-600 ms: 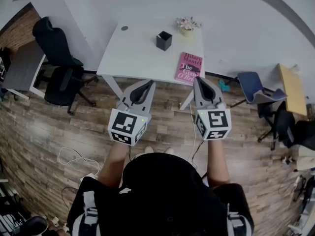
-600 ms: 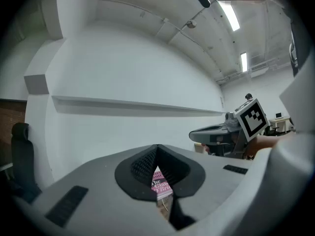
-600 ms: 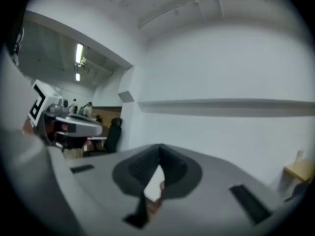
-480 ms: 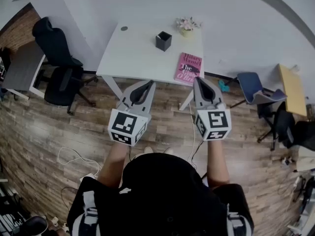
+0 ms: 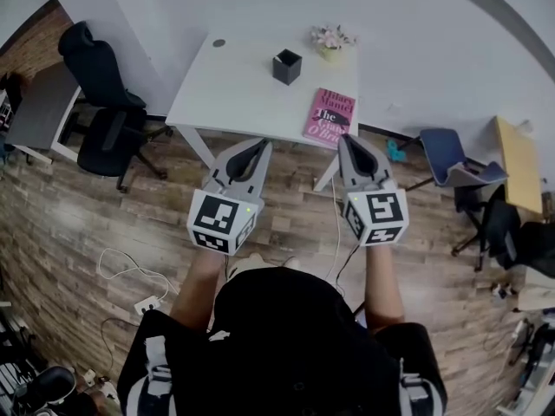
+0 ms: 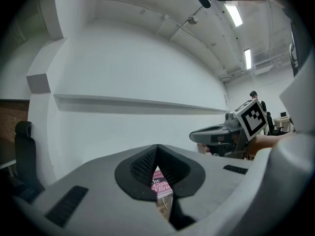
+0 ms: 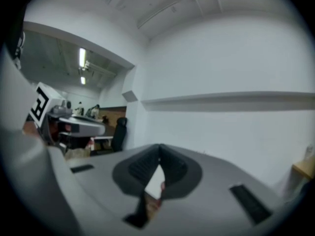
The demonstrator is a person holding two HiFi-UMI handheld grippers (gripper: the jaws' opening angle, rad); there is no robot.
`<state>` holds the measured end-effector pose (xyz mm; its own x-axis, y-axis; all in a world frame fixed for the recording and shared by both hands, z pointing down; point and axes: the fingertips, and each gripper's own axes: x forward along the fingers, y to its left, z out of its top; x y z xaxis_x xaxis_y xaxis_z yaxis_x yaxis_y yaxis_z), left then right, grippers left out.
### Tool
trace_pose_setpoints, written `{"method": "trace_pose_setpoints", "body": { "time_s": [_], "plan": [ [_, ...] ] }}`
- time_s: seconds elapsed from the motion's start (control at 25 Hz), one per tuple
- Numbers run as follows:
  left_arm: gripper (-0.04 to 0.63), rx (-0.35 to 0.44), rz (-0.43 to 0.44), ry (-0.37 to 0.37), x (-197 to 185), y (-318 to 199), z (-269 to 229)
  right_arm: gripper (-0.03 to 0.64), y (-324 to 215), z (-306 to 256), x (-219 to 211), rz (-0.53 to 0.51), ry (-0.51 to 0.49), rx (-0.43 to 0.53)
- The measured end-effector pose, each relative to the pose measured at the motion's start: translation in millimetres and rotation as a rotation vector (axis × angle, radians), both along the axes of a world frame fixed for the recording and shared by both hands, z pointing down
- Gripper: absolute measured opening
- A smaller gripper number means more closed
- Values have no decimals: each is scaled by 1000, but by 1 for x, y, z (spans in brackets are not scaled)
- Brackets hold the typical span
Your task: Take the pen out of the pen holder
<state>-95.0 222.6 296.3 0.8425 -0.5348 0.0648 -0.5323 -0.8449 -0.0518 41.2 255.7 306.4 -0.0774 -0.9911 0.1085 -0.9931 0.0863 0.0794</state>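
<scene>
A small black pen holder (image 5: 287, 67) stands on the white table (image 5: 234, 94) far ahead in the head view; no pen shows at this distance. My left gripper (image 5: 257, 148) and right gripper (image 5: 350, 141) are held level side by side over the wooden floor, short of the table's near edge. Both pairs of jaws are shut with nothing between them. In the left gripper view the tips (image 6: 157, 147) meet, and a sliver of the pink book (image 6: 158, 183) shows below them. The right gripper's tips (image 7: 160, 148) also meet in its own view.
A pink book (image 5: 329, 116) lies at the table's near right corner and a small flower pot (image 5: 330, 44) stands at the back. Black office chairs (image 5: 104, 111) stand left of the table, a blue chair (image 5: 447, 159) and a yellow stand (image 5: 518, 163) to the right. Cables (image 5: 130, 276) lie on the floor.
The view has shifted slightly: the table and chairs sit a little higher and further left in the frame. Both grippers keep their pose and stay shut.
</scene>
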Motion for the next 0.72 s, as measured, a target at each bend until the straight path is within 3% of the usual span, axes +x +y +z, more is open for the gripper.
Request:
{"method": "trace_pose_setpoints", "body": {
  "time_s": [0.32, 0.72],
  "plan": [
    [21, -33, -45, -6, 9, 13, 19, 34, 10, 23, 11, -52, 12, -30],
    [21, -50, -33, 1, 35, 7, 26, 34, 3, 34, 32, -46, 12, -44]
  ]
}}
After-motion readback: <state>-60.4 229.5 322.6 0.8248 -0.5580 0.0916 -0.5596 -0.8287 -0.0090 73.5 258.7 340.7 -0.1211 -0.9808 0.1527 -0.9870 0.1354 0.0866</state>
